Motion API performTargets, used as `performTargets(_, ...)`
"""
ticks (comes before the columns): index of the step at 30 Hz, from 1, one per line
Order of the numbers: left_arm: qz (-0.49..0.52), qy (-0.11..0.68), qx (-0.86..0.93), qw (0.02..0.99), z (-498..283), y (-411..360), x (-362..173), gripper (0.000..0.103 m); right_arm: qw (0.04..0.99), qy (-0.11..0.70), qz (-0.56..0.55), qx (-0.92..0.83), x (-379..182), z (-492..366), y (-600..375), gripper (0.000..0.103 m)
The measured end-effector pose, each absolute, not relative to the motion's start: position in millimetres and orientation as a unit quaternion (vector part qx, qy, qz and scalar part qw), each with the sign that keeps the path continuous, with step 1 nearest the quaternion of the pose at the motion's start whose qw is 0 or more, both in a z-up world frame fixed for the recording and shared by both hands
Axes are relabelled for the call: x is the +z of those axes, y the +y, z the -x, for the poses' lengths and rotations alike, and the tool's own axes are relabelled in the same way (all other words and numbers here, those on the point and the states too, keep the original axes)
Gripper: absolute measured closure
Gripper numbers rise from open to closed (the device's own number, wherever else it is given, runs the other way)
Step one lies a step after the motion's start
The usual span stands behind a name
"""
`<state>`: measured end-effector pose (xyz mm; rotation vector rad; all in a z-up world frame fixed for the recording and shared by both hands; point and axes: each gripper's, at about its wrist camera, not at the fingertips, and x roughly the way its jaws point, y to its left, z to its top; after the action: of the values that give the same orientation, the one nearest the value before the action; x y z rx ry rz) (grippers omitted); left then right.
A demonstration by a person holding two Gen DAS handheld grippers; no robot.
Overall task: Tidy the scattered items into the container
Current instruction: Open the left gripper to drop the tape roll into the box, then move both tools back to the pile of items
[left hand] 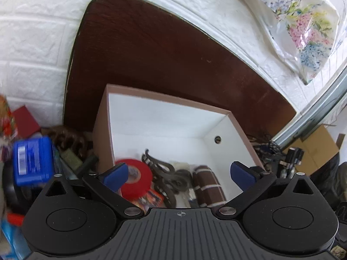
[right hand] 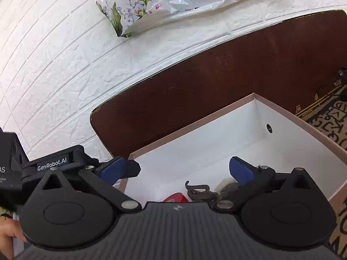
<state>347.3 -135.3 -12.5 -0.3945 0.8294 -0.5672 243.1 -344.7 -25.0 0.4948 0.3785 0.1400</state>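
Observation:
A pink box (left hand: 102,127) with a white inside stands against a dark wooden board. In it lie a red tape roll (left hand: 138,181), a dark hair claw (left hand: 167,173), a brown striped roll (left hand: 209,186) and a small colourful packet (left hand: 151,198). My left gripper (left hand: 179,176) hangs over the box's near end, open, with nothing between its blue pads. The right wrist view shows the same box (right hand: 321,138), the hair claw (right hand: 200,191) and a bit of the red tape roll (right hand: 175,197). My right gripper (right hand: 182,171) is open above the box, holding nothing.
Left of the box lie a blue container (left hand: 32,159), a red box (left hand: 25,121) and dark clutter. A flowered plastic bag (left hand: 303,26) hangs on the white brick wall. Cardboard (left hand: 314,149) and cables sit at the right. A patterned black box (right hand: 325,112) borders the pink box. The other gripper (right hand: 54,164) shows at the left.

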Motion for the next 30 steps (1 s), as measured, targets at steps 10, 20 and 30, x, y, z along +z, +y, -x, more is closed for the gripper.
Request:
performTargets(10, 0.351, 0.383, -0.314, 0.795, -248.5, -86.1, -33.9, 0.000, 0.922, 0.135, -0.341, 0.126, -24.2, -162.1, -325.5, 0.000)
performTargets(20, 0.471, 0.360, -0.251, 0.765, -148.7, 4.8, -89.0, 0.000, 0.910, 0.146, -0.327, 0.211, -47.2, -107.5, -241.4, 0.000)
performTargets(30, 0.365, 0.346, -0.162, 0.849, -61.1, 132.9, -106.9, 0.000, 0.892, 0.262, -0.235, 0.284, -85.7, -74.6, -128.8, 0.000)
